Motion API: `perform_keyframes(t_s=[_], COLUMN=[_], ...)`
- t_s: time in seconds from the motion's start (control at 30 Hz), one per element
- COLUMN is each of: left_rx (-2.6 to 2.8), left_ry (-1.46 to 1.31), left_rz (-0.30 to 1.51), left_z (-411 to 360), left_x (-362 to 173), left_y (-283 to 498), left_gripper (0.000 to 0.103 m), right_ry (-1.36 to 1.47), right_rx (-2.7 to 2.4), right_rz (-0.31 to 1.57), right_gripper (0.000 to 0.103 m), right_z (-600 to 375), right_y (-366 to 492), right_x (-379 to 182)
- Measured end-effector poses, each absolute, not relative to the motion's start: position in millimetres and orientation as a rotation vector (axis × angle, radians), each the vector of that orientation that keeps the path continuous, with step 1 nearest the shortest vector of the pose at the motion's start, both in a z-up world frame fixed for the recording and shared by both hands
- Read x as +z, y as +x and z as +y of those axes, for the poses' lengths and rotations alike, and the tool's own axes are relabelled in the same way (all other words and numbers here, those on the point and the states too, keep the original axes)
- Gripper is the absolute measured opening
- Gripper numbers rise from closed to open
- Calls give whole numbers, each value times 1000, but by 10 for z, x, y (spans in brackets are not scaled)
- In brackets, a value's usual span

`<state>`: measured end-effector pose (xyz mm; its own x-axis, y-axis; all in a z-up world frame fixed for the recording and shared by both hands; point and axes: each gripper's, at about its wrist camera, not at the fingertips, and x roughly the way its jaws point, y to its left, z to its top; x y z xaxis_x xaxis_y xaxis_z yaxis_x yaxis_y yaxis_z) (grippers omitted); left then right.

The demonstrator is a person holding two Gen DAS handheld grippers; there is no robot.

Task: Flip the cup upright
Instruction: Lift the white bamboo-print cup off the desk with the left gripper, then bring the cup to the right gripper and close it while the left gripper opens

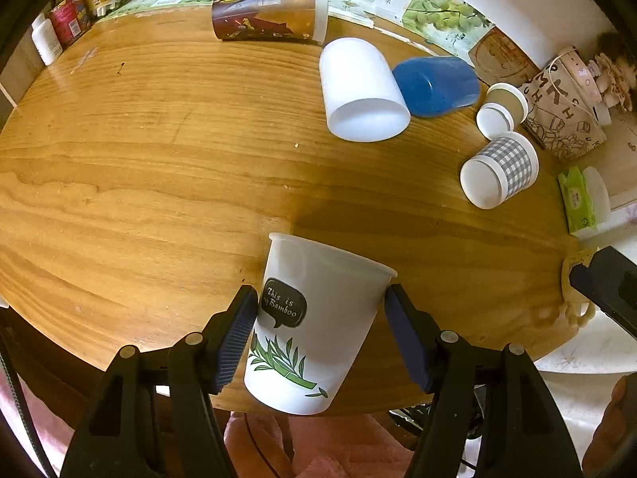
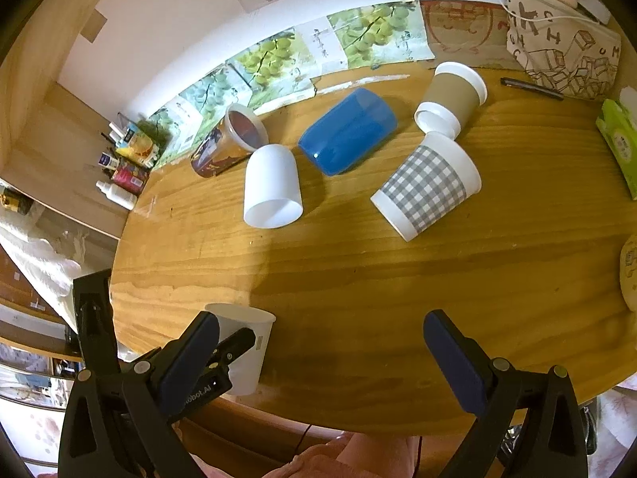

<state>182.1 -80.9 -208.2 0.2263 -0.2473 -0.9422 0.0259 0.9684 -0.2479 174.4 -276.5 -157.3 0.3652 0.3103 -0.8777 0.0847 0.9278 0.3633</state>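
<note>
A white bamboo-print paper cup point(image 1: 314, 326) stands upright at the near edge of the wooden table point(image 1: 159, 159), rim up. My left gripper point(image 1: 318, 310) is shut on it, one blue pad on each side of its wall. The same cup point(image 2: 247, 342) shows in the right wrist view, partly hidden behind the right gripper's left finger and the left gripper. My right gripper point(image 2: 318, 354) is open and empty above the table's near edge, to the right of the cup.
Several cups lie on their sides farther back: a plain white one point(image 1: 360, 89), a blue one point(image 1: 436, 85), a grey checked one point(image 1: 499, 169), a tan one point(image 1: 501, 109) and a brown printed one point(image 1: 270, 12). A patterned bag point(image 1: 565, 107), green tissue pack point(image 1: 577, 199) and bottles point(image 1: 59, 28) edge the table.
</note>
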Motion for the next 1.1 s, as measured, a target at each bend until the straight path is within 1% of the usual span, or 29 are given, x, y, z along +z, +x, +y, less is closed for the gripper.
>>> perform_keyframes(t_s=[0.67, 0.7, 0.77, 0.97, 1.1], left_rx=[-265, -272, -283, -332, -338], left_ry=[-162, -159, -153, -129, -111], left_rz=[1332, 1330, 1323, 1272, 1244], left_z=[-859, -860, -858, -840, -790], left_x=[-2068, -2059, -2036, -1903, -1843], left_y=[1804, 1798, 1782, 1705, 1653], left_gripper=[72, 73, 79, 80, 83], right_ry=[377, 378, 379, 388, 382], right_rx=[164, 164, 163, 167, 173], right_rz=[1231, 1230, 1227, 1219, 1215], right_gripper=[103, 103, 103, 103, 103], right_z=[-2633, -2629, -2622, -2595, -2548], right_y=[1750, 1741, 1726, 1672, 1616], right_x=[-1632, -1629, -1622, -1589, -1570])
